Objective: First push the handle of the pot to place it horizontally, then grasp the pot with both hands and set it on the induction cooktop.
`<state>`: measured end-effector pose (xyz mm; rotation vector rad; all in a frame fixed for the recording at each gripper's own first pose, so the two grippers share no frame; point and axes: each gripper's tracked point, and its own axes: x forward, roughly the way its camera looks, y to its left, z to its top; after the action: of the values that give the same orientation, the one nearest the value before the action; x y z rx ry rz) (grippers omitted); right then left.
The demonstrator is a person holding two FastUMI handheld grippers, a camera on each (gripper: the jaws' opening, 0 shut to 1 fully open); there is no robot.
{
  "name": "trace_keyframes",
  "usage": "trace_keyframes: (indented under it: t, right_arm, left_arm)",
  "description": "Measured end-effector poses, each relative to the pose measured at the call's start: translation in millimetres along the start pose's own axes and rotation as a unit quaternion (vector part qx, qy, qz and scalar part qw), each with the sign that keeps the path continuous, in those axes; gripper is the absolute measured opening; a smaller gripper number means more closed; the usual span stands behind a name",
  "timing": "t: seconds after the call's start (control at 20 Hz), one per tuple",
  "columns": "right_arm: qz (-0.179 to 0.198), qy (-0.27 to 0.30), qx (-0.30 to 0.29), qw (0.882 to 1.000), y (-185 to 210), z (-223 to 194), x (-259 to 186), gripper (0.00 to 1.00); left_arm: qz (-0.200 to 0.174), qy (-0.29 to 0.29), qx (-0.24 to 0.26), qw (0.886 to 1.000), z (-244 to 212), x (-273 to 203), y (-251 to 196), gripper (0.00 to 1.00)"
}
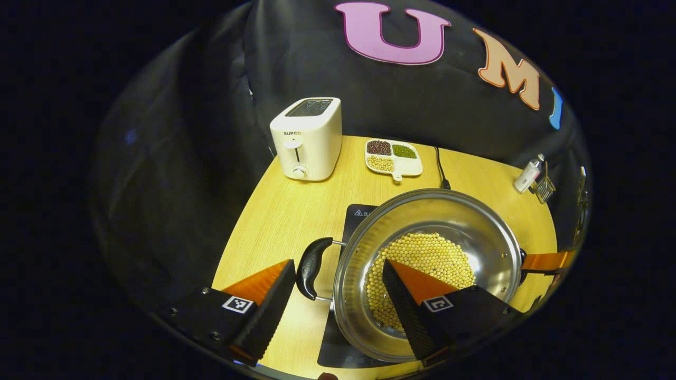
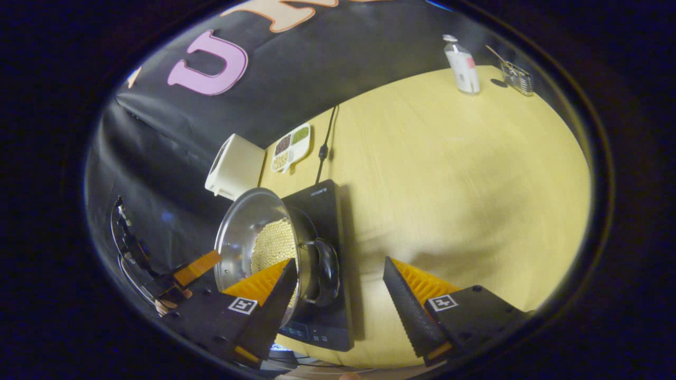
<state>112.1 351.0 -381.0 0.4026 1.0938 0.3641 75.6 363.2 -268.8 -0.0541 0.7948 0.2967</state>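
1. My left gripper (image 1: 338,306) is open wide; its fingers straddle the pot's near side handle (image 1: 312,266), one finger outside the handle, the other over the pot's inside. Neither finger visibly presses on anything.
2. My right gripper (image 2: 340,303) is open wide too. In the right gripper view its left finger sits just in front of the pot wall, beside the pot's other side handle (image 2: 323,274); the right finger is over bare table (image 2: 465,184).
3. Pot (image 1: 470,227): steel, shiny, sits on the induction cooktop (image 1: 356,216), covering most of the black top. Looks level in the left gripper view. Whether it rests fully on the glass, I cannot tell.
4. Inside the pot: a layer of pale yellow beans (image 1: 428,253) across the bottom.
5. In the left gripper view, the right gripper's finger shows at the pot's far handle, right edge of the view; contact is unclear.
6. Cooktop control panel faces the near table edge in the right gripper view; its power cord (image 1: 440,169) runs back toward the booth wall.
7. Behind the cooktop: a white divided dish (image 1: 393,157) with three kinds of beans, dark, green and pale.
8. Left of the dish: a white toaster (image 1: 307,138), upright, near the table's back edge.
9. Far right corner of the table: a small bottle (image 1: 528,174), with a small wire basket (image 1: 545,189) just beside it.
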Motion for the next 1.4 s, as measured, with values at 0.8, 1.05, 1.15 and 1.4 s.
trace_keyframes:
  t: [0.8, 1.05, 1.15, 1.4]
  right_arm:
    - [0.001, -0.109, -0.104, 0.989, -101.3, 62.3, -139.4, 0.93]
    - [-0.01, -0.209, -0.141, 0.968, -129.1, 125.4, -206.1, 0.93]
    - [-0.007, -0.254, -0.147, 0.956, -134.0, 149.6, -237.9, 1.0]
    - [-0.019, -0.363, -0.176, 0.915, -148.5, 192.9, -315.4, 0.92]
  left_arm:
    - [-0.001, -0.042, -0.001, 0.999, -35.1, -125.3, -171.2, 1.0]
    - [-0.021, -0.132, -0.014, 0.991, -11.4, -167.9, -247.2, 1.0]
    - [-0.015, -0.177, -0.009, 0.984, -2.3, -183.5, -270.7, 1.0]
    - [-0.012, -0.298, -0.021, 0.954, 33.8, -226.1, -311.9, 1.0]
